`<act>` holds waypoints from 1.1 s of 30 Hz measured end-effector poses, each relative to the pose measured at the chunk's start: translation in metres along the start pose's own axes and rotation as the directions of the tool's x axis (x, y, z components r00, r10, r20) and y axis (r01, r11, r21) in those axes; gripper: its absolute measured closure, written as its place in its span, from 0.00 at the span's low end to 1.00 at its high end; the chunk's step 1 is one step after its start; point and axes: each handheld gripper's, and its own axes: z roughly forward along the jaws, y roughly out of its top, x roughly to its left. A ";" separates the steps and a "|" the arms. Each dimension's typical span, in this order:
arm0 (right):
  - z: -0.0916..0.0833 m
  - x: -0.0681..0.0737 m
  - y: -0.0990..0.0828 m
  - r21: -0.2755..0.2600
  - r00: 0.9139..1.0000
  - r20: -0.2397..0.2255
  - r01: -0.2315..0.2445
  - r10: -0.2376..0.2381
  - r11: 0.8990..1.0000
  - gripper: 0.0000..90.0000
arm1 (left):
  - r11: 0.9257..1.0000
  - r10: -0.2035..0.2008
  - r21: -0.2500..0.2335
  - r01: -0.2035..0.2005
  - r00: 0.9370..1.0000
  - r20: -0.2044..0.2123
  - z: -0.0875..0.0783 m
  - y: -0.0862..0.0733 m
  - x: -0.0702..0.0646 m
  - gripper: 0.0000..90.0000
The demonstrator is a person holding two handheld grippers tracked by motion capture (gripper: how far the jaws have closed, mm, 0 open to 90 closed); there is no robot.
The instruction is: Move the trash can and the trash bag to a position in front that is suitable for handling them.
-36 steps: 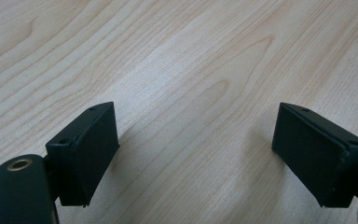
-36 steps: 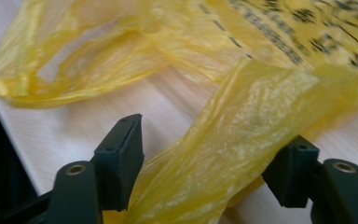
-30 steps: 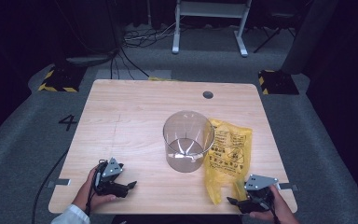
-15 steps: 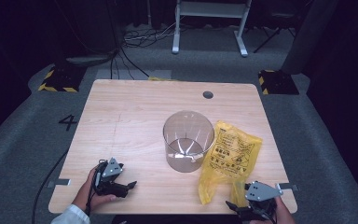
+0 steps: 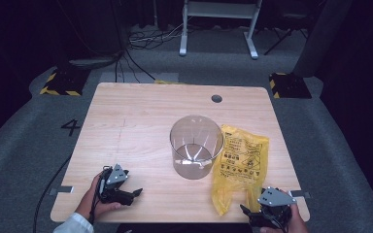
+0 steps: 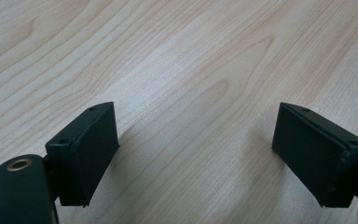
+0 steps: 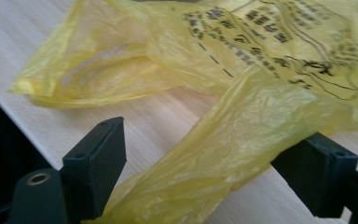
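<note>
A yellow plastic bag with black print lies crumpled on the wooden table, right of a clear round container that stands upright. My right gripper sits at the table's front right edge. Its jaws have just been opening, and a twisted strip of the bag runs loosely between them in the right gripper view, where my right gripper stands wide and the pads do not press on the bag. My left gripper rests at the front left, open over bare wood, with nothing between the jaws of my left gripper.
A small dark hole marks the table's far side. Beyond the table are floor cables, a white stand's legs and yellow-black blocks. The table's front edge runs right below both hands.
My right gripper drew back toward the front edge, and the bag's near end stretched out after it. The jaws now stand wider. The left hand has not moved.
</note>
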 end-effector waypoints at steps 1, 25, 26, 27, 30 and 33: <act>0.000 0.000 0.000 0.000 1.000 0.000 0.000 0.000 1.000 0.22 | 1.000 0.000 0.000 0.000 1.000 0.000 0.000 0.000 0.000 0.16; -0.010 -0.007 -0.004 -0.071 0.996 0.093 -0.002 0.009 0.997 0.25 | 1.000 0.000 0.000 0.000 1.000 0.000 0.000 0.000 0.000 0.15; -0.010 -0.007 -0.004 -0.071 0.996 0.093 -0.002 0.009 0.997 0.25 | 1.000 0.000 0.000 0.000 1.000 0.000 0.000 0.000 0.000 0.15; -0.010 -0.005 -0.004 -0.078 0.996 0.087 0.028 -0.021 0.997 0.27 | 1.000 -0.003 -0.001 0.003 1.000 0.002 0.000 0.000 0.000 0.16; -0.015 -0.002 -0.004 -0.096 0.995 0.010 0.104 -0.104 0.990 0.36 | 1.000 -0.001 -0.002 0.001 1.000 0.007 0.001 0.000 0.000 0.15; -0.021 0.001 -0.003 -0.096 0.980 -0.016 0.197 -0.200 0.976 0.34 | 1.000 -0.001 -0.002 0.001 1.000 0.014 0.001 0.000 0.001 0.15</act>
